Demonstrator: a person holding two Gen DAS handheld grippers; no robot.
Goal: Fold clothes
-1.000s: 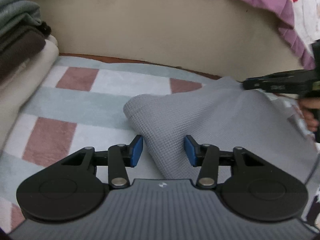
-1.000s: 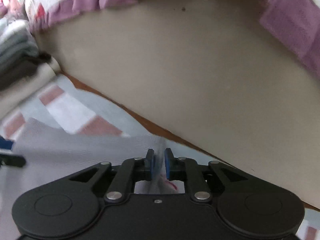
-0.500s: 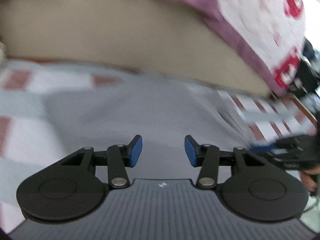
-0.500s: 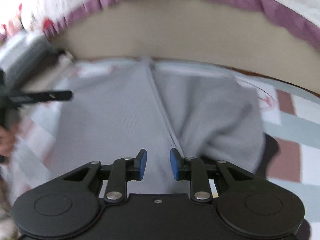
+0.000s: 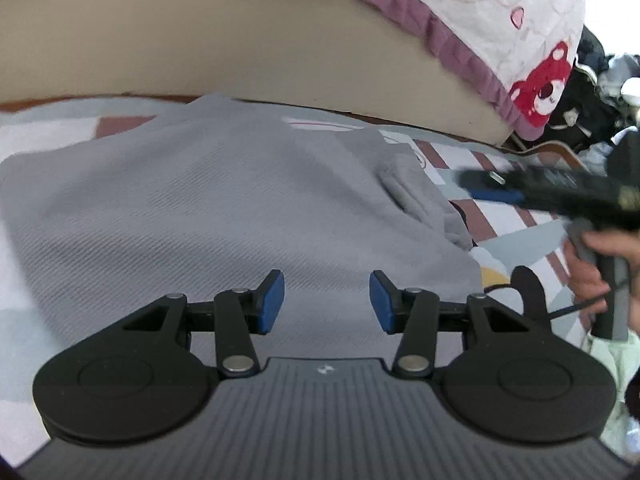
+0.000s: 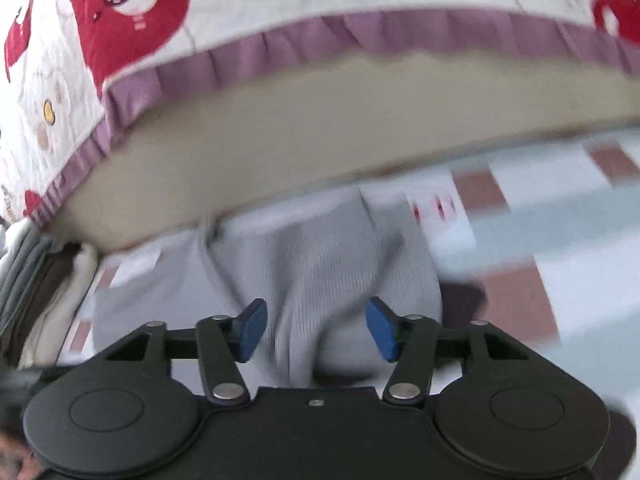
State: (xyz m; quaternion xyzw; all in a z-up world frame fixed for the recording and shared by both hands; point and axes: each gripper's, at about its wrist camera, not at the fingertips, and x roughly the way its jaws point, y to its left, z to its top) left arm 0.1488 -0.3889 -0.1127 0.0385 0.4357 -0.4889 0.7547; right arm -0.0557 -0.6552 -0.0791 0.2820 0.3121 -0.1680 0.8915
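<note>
The grey knit garment (image 5: 224, 216) lies spread on the checked blanket (image 6: 520, 240) for folding, the left gripper (image 5: 326, 306) hovering half-open and empty, the right gripper (image 6: 316, 328) opening, gripping nothing.

Beyond the grey garment (image 5: 208, 216), a beige bed side (image 5: 200, 40) blocks passage; folded clothes stack (image 6: 36, 280) obstructs its left, checked blanket (image 6: 560, 248) lies open rightward.

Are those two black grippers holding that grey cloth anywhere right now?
No, nothing is held. The left gripper stands open above the grey ribbed garment. The right gripper is opening, its blue pads clear of the fabric.
</note>
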